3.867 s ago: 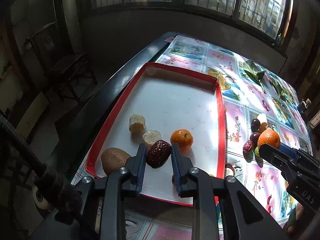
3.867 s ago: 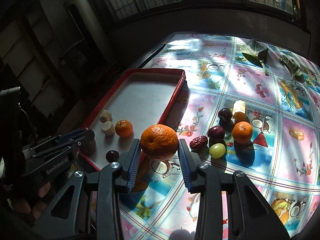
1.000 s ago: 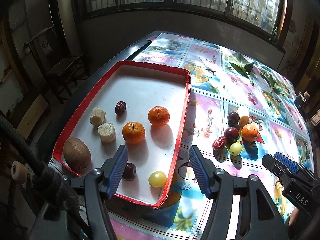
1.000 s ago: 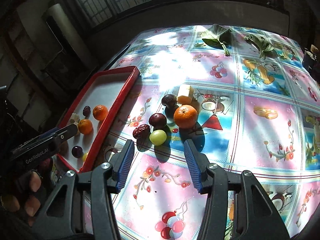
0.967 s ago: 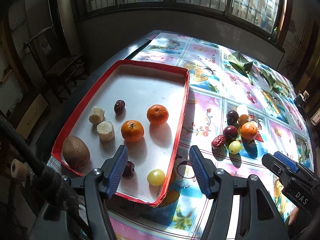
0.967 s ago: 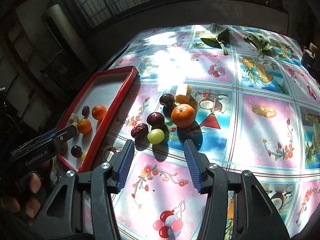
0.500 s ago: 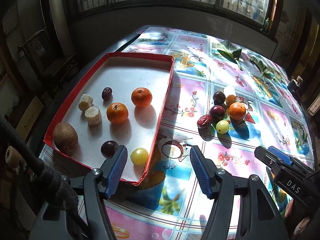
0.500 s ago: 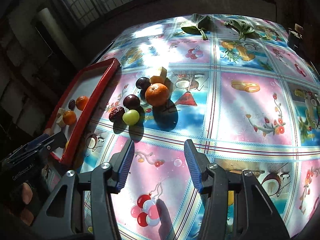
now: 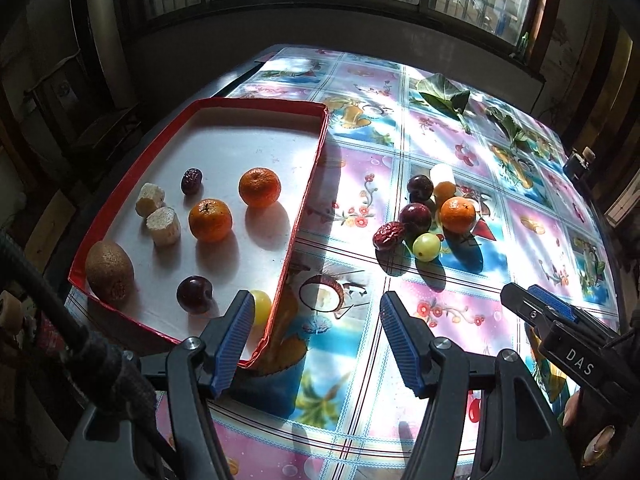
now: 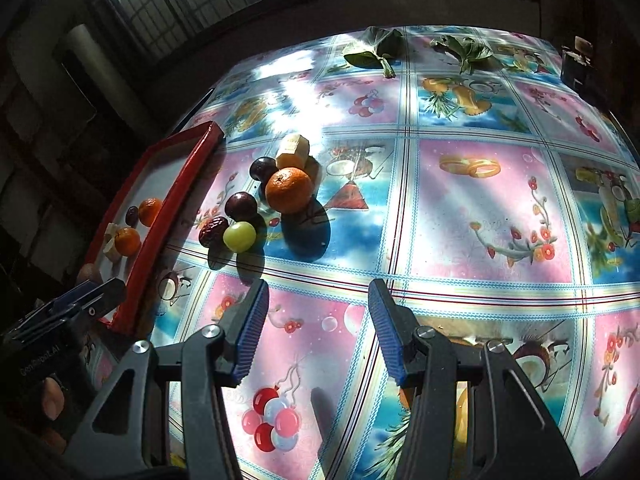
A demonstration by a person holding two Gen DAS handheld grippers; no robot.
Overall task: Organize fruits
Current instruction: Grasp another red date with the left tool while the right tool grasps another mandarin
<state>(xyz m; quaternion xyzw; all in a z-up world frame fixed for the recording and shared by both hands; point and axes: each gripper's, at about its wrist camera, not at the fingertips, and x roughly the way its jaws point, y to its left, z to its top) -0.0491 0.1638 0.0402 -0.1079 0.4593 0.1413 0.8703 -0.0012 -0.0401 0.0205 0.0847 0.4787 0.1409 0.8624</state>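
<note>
Where lettering shows, "DAS" on right claw (image 9: 536,304), jaws apart.

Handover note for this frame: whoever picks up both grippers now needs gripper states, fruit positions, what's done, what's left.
Left gripper: open, empty, over the red tray's near right corner.
Right gripper: open, empty, over bare tablecloth.
Done, in tray: two oranges, kiwi, dark plum, date, yellow grape, two pale chunks.
Left on the cloth, clustered: orange, two dark plums, red date, green grape, pale chunk; a small orange piece behind.
</note>
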